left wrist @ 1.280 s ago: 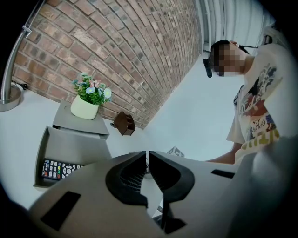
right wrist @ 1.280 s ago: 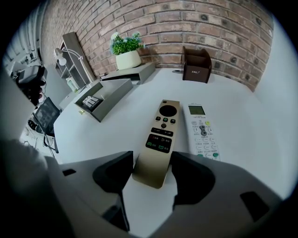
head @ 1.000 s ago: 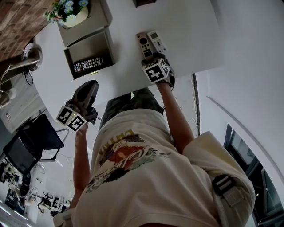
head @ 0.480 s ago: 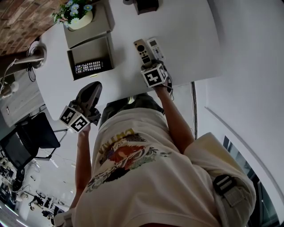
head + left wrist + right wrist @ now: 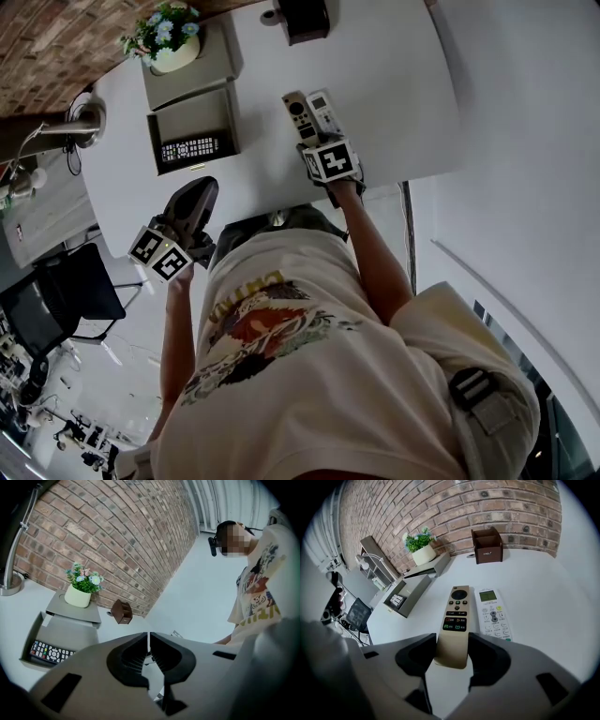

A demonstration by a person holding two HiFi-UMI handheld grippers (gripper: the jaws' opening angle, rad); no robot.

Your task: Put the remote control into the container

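Our right gripper (image 5: 452, 639) jaws, just closing, pinch the beige remote (image 5: 456, 616), a white remote (image 5: 492, 613) just beside it; the container (image 5: 192, 117) holds a black remote (image 5: 190, 148); our left gripper (image 5: 149, 639) jaws are pressed together.

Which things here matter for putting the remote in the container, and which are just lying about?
Job: beige remote, grey container, likely white remote too; black remote already inside.
Lying about: flower pot, brown holder, lamp.
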